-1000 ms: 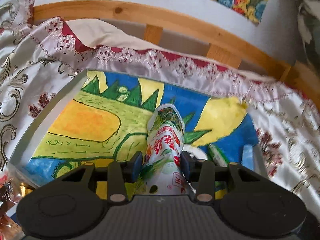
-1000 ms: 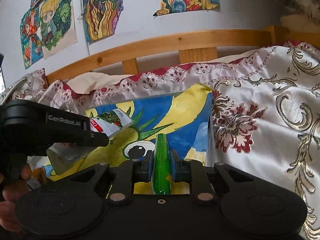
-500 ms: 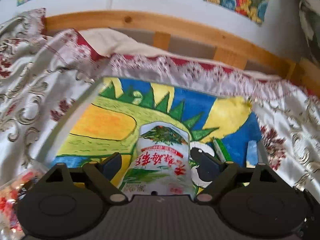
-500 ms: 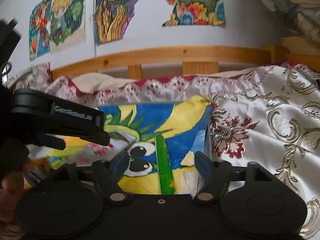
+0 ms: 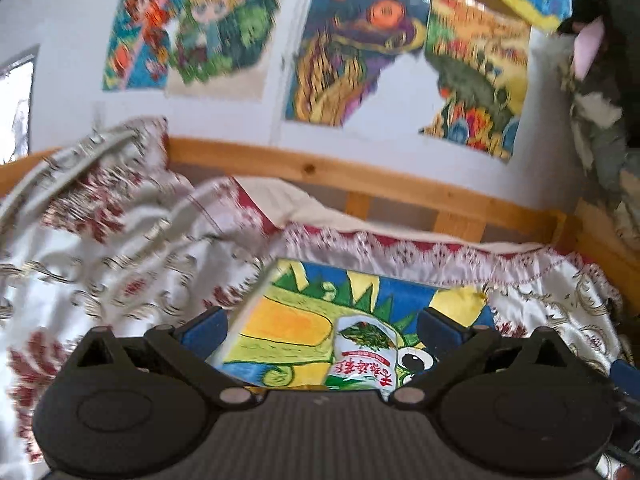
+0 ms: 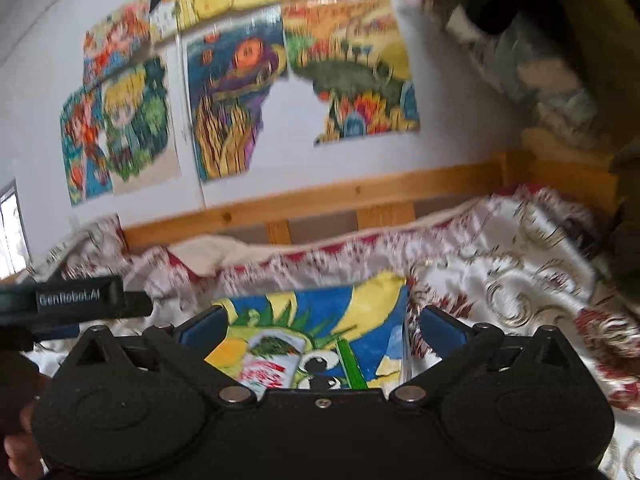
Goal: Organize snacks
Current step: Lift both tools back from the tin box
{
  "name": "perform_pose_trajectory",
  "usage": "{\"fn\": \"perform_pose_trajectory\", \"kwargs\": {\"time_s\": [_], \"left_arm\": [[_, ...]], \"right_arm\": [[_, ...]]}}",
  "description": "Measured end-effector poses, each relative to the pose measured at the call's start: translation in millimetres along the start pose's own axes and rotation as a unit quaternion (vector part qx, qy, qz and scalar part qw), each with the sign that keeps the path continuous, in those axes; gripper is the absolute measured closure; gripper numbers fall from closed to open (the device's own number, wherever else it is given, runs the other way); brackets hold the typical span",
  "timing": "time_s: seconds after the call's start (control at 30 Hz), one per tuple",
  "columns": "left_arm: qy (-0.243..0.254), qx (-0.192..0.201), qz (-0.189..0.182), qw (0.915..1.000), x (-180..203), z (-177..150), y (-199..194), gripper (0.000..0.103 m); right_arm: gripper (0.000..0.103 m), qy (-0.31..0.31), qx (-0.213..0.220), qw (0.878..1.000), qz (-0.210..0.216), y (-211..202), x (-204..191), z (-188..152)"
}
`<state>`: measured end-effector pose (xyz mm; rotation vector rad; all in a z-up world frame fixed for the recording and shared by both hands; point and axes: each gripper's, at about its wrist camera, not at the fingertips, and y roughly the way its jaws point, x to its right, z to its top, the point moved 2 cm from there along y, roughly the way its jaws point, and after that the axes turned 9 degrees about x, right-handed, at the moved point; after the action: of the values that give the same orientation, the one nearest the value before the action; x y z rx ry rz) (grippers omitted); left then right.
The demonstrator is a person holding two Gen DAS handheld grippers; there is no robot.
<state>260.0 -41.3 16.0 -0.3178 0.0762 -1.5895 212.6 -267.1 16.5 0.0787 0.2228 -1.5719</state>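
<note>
A white and green snack packet (image 5: 362,354) with red characters lies on the colourful painted tray (image 5: 288,324). It also shows in the right wrist view (image 6: 268,360). A thin green snack stick (image 6: 350,366) lies beside it on the same tray (image 6: 344,312). My left gripper (image 5: 322,326) is open and empty, raised back from the packet. My right gripper (image 6: 320,324) is open and empty above the stick. The left gripper's body (image 6: 76,300) shows at the left of the right wrist view.
The tray rests on a white, red and gold patterned bedspread (image 5: 132,256). A wooden bed rail (image 5: 360,184) runs behind it under a wall of drawings (image 5: 360,52). Dark clothing (image 5: 604,92) hangs at the far right.
Both grippers opened and let go: the packet and the green stick now lie on the tray. Both grippers have pulled back and tilted up, so more wall is in view.
</note>
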Motion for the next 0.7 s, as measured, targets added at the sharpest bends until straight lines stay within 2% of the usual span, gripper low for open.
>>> {"fn": "perform_pose_trajectory", "kwargs": {"time_s": [0.13,0.37,0.53,0.7], "left_arm": [[0.007,0.015,-0.006,0.9999,-10,2,-39,0.0],[0.001,0.018,-0.007,0.9998,-24,-7,-92,0.0],[0.0,0.02,-0.003,0.9998,-34,-17,-121,0.0],[0.019,0.022,-0.001,0.9996,-39,-28,-143,0.0]], "right_arm": [[0.001,-0.006,0.013,1.0,0.002,-39,-9,12],[0.001,-0.021,0.019,0.999,0.017,-91,-27,25],[0.001,-0.027,0.024,0.999,0.023,-124,-36,24],[0.001,-0.038,0.016,0.999,0.028,-146,-43,15]]}}
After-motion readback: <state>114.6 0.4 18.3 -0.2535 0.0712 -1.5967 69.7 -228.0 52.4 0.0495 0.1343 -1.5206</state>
